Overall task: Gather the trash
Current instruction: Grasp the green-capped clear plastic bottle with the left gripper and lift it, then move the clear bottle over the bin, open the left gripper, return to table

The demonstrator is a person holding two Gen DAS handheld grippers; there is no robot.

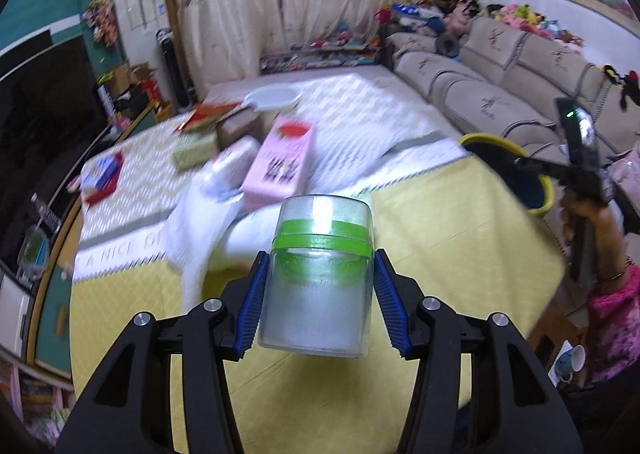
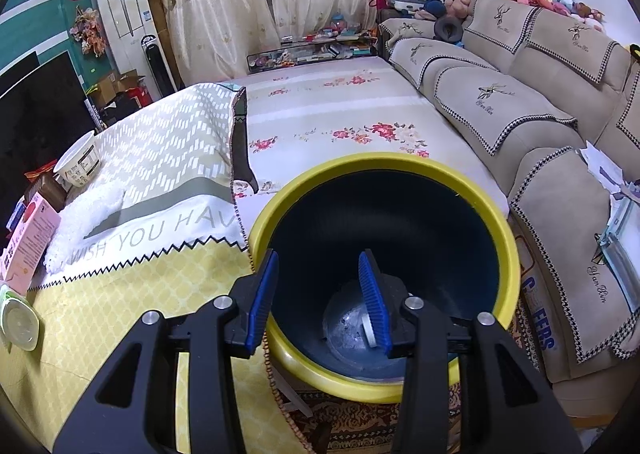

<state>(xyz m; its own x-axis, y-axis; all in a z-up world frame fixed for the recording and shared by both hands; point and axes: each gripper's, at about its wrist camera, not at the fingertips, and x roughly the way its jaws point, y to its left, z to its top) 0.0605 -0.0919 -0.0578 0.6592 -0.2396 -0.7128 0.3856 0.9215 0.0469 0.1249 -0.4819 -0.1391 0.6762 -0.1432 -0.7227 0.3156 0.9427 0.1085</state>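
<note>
My left gripper (image 1: 318, 286) is shut on a clear plastic jar with a green band (image 1: 320, 274) and holds it above the yellow tablecloth (image 1: 440, 238). A yellow-rimmed dark bin (image 2: 384, 274) is held by its near rim in my right gripper (image 2: 320, 298), one finger (image 2: 372, 294) inside and one (image 2: 262, 294) outside. The bin also shows at the right of the left wrist view (image 1: 508, 170), beside the table edge. A small round object lies at the bin's bottom (image 2: 368, 328).
A pink carton (image 1: 282, 158), white towel (image 1: 200, 222), boxes, a red packet and a white plate (image 1: 274, 98) lie on the table. A paper bowl (image 2: 78, 162) and a lid (image 2: 18, 324) sit at the table's left. A sofa (image 2: 520, 94) runs along the right.
</note>
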